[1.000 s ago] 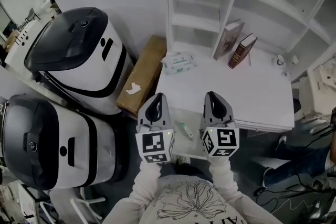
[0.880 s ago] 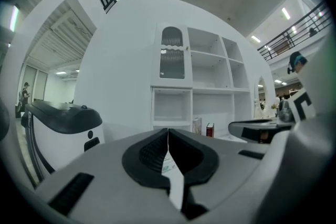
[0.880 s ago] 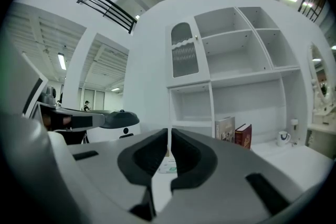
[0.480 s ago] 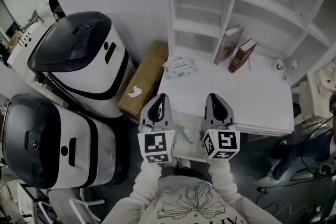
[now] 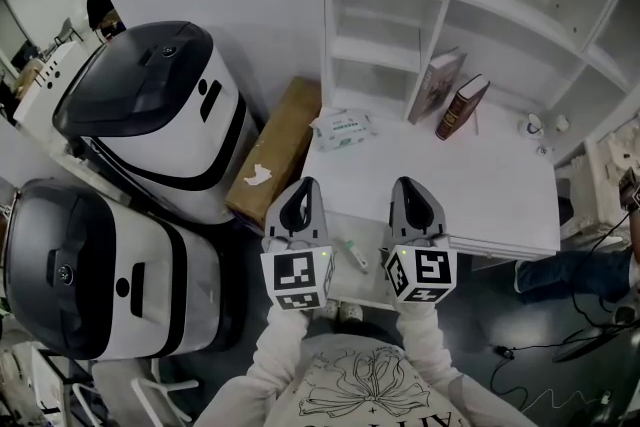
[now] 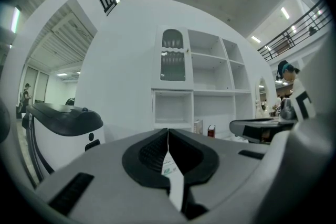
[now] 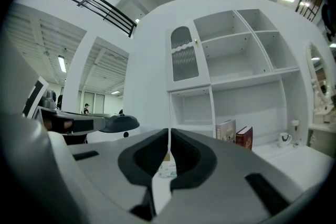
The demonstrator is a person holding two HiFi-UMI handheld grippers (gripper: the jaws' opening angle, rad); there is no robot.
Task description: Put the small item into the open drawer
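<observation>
My left gripper (image 5: 303, 190) hangs where it was a second ago, its jaws pressed together with nothing between them. Just right of it, the small item (image 5: 352, 251) lies unmoved in the open drawer (image 5: 365, 280) under the desk (image 5: 440, 185) edge (a pale, pen-like stick, too small to identify). Further right, the right gripper (image 5: 408, 187) has just closed its last sliver of gap and is now fully shut and empty. I judge the drop done, with only pulling back left.
</observation>
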